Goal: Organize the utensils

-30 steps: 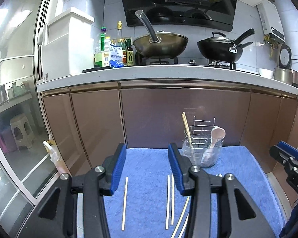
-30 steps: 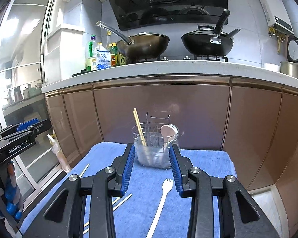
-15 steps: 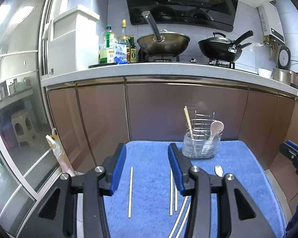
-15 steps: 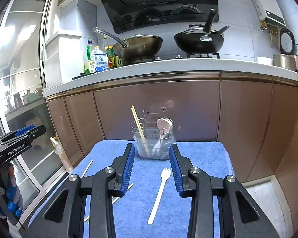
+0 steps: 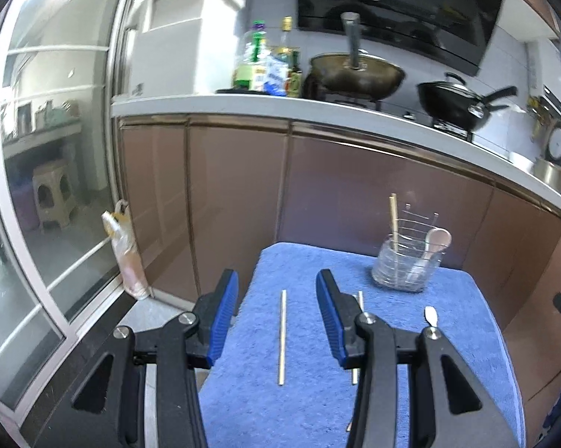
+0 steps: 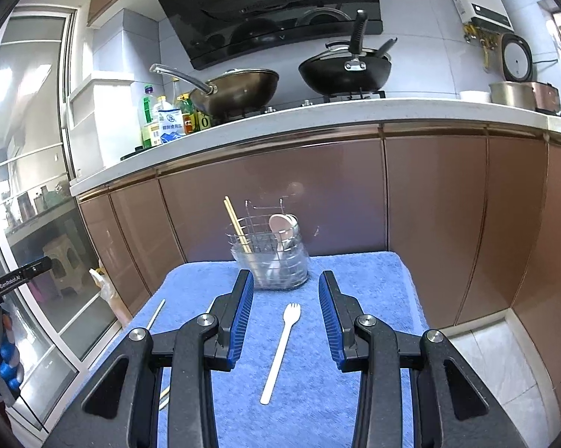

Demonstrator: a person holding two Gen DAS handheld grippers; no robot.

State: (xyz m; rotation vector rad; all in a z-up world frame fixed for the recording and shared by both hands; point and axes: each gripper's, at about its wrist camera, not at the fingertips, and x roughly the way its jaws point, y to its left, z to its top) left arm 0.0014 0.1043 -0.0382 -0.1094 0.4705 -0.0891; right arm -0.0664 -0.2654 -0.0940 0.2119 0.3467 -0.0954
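A clear utensil holder point(image 6: 269, 261) with a wire rack stands at the far edge of a blue towel point(image 6: 355, 272). It holds chopsticks point(image 6: 237, 224) and a pale spoon point(image 6: 279, 224). It also shows in the left wrist view point(image 5: 407, 263). My right gripper point(image 6: 283, 317) is open and empty above a white fork point(image 6: 282, 347) that lies between its fingers. My left gripper point(image 5: 276, 317) is open and empty above a single chopstick point(image 5: 282, 336). More chopsticks point(image 5: 359, 306) lie partly hidden behind its right finger. The fork's tip point(image 5: 431, 315) shows there too.
Brown cabinet fronts point(image 6: 429, 205) rise just behind the towel under a white counter point(image 6: 317, 115) with two woks and bottles. A glass sliding door point(image 5: 38, 224) stands to the left. Tiled floor point(image 6: 504, 366) lies to the right of the towel.
Both grippers have pulled back and up from the holder. The left view has swung left so a single chopstick now sits between its fingers. Both stay open.
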